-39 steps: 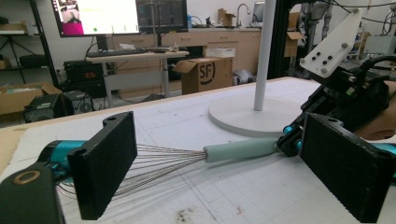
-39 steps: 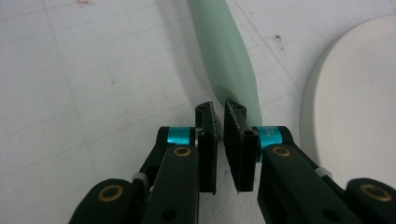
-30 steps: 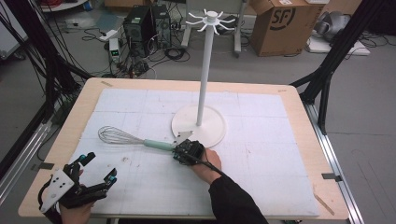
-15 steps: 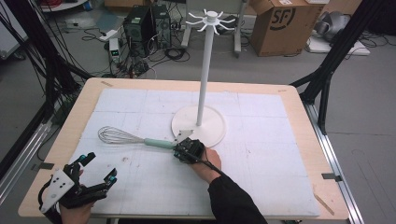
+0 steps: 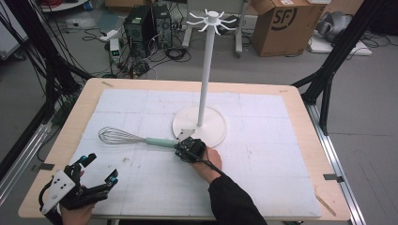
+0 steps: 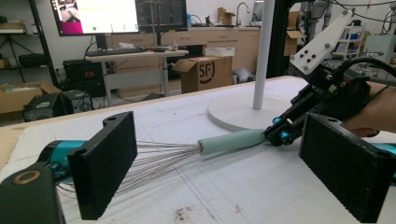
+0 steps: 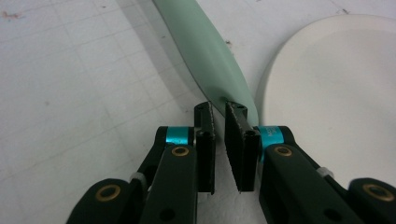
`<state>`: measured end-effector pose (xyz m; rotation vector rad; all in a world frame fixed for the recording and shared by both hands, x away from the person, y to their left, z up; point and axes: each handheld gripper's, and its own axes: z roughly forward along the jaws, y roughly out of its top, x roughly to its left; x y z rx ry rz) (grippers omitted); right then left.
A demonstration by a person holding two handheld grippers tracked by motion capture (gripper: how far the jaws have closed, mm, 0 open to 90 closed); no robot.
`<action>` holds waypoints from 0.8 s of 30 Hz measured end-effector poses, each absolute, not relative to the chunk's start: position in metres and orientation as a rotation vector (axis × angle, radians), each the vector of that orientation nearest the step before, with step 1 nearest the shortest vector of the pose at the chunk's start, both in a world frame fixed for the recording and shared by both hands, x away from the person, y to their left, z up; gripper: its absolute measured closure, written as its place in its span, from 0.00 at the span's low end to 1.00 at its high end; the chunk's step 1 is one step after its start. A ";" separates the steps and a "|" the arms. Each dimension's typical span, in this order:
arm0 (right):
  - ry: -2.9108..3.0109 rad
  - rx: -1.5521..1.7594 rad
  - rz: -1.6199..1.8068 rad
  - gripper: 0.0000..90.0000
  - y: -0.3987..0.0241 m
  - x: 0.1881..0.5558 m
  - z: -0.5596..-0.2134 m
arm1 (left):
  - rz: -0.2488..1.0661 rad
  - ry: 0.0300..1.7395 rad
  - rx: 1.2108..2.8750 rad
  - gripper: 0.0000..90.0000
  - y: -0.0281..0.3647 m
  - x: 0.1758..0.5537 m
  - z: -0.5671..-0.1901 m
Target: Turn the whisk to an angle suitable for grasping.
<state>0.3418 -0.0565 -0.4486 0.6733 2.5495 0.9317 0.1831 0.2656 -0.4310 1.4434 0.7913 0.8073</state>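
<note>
Right hand-held gripper (image 7: 219,109) pinching the tip of the whisk (image 5: 133,138) handle; whisk lies flat on the surface (image 5: 263,154), handle end just beside the white stand base (image 5: 213,129). Left hand-held gripper (image 5: 99,168) spread wide (near corner, holding nothing).

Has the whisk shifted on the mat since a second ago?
No. The whisk lies in the same spot, its handle end by the white stand base, with the right gripper shut on that end.
</note>
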 end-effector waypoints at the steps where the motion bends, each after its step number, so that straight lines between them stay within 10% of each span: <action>1: 2.545 0.688 0.937 0.91 -0.056 0.342 -0.449 | 0.807 0.791 1.443 0.13 0.266 0.183 -0.431; 24: 2.526 0.685 0.917 0.94 -0.054 0.339 -0.449 | 0.809 0.783 1.450 0.13 0.265 0.184 -0.431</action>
